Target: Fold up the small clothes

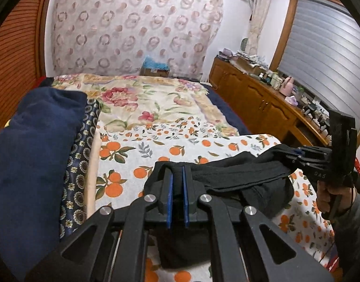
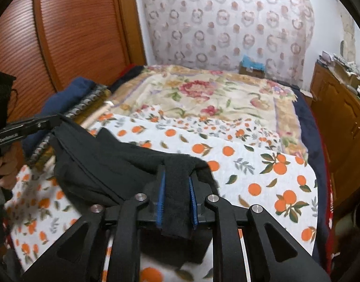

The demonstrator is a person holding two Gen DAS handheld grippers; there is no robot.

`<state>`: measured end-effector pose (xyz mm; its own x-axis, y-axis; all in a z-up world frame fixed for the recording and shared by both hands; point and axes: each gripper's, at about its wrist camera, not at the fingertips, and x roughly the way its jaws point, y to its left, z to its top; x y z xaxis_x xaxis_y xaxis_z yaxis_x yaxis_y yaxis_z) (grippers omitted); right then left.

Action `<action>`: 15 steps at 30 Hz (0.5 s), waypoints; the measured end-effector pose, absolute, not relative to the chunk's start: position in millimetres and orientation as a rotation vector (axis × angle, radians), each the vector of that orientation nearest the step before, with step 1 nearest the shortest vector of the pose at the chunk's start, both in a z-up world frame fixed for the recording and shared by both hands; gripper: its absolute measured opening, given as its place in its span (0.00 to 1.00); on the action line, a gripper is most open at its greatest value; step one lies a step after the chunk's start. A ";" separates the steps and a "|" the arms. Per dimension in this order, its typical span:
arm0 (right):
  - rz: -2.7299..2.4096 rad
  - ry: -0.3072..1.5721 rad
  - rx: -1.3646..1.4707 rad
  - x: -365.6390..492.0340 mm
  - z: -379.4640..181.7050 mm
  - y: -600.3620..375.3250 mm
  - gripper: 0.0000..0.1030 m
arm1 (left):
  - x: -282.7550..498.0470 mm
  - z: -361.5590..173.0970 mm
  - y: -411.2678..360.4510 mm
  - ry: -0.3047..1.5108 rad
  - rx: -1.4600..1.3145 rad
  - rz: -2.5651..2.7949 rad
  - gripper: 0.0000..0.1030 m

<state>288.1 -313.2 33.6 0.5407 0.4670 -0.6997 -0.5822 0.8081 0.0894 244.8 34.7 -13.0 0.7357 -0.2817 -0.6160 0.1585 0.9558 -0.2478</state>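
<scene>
A black garment (image 1: 238,176) hangs stretched between my two grippers above a bed sheet printed with oranges (image 1: 180,145). In the left wrist view my left gripper (image 1: 177,171) has its blue pads close together, shut on one end of the cloth. My right gripper (image 1: 295,155) grips the other end at the right, with a hand (image 1: 330,197) holding it. In the right wrist view my right gripper (image 2: 176,176) is shut on a thick fold of the black garment (image 2: 109,159). The left gripper (image 2: 55,119) pinches the far end at the left edge.
A folded navy blanket (image 1: 34,141) and patterned bedding are stacked along the bed's left side. A floral blanket (image 1: 144,98) covers the far half. A wooden cabinet (image 1: 250,94) with clutter on top runs along the right. A ribbed wooden panel (image 2: 74,35) stands at the left.
</scene>
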 end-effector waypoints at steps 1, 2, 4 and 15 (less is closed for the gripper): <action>0.625 0.781 -0.161 291.6 31.5 -312.6 0.21 | 246.1 -14.6 34.6 0.706 -0.180 -0.246 0.05; 0.612 0.782 -0.166 295.3 29.8 -313.0 0.23 | 246.1 -14.1 33.7 0.707 -0.175 -0.248 0.06; 0.591 0.777 -0.175 300.5 29.0 -315.0 0.32 | 244.8 -11.7 32.9 0.700 -0.159 -0.257 0.11; 0.642 0.698 -0.270 276.2 43.9 -319.9 0.52 | 205.0 -5.0 25.0 0.679 -0.076 -0.287 0.48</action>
